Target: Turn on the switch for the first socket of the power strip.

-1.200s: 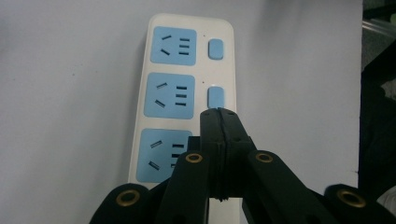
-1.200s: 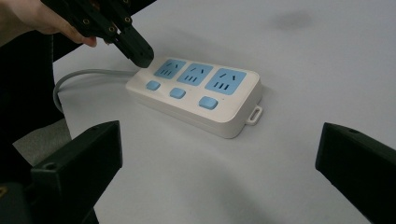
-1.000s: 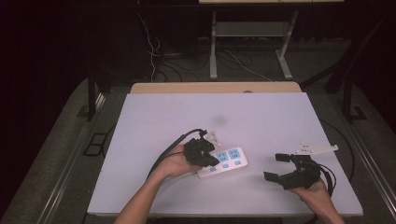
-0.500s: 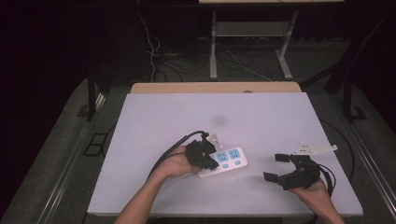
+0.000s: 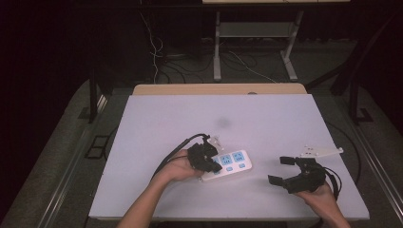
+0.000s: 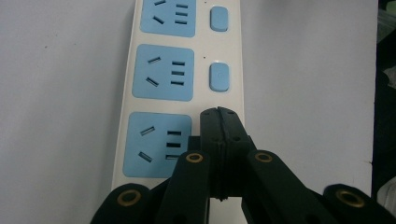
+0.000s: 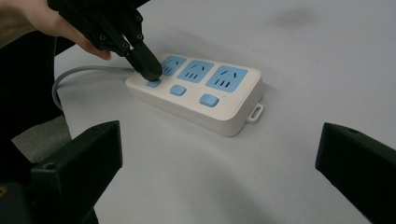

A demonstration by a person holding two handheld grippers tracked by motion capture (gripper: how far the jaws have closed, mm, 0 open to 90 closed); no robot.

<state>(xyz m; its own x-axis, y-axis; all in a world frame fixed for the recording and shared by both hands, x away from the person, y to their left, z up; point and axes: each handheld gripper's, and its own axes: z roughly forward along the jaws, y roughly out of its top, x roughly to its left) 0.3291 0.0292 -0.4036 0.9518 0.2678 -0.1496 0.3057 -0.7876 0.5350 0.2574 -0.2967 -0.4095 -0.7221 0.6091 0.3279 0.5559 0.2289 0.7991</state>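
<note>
Power strip [image 5: 227, 165] on the white desk [image 5: 266, 118], left hand-held gripper [image 5: 212, 166] pressing one of its switches.

The left hand-held gripper has its jaws pressed together with nothing between them, the tip resting on the blue button [image 7: 152, 83] nearest the cable end of the strip. The strip lies flat near the desk's front middle. The right hand-held gripper [image 5: 279, 170] sits well apart to the right, jaws spread wide and empty, pointing toward the strip.

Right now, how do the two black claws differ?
The left claw has its jaws shut together; the right claw stands wide open. The left claw's tip presses an end switch on the power strip; the right claw hovers apart from the strip, touching nothing. Both are black and hand-held.
</note>
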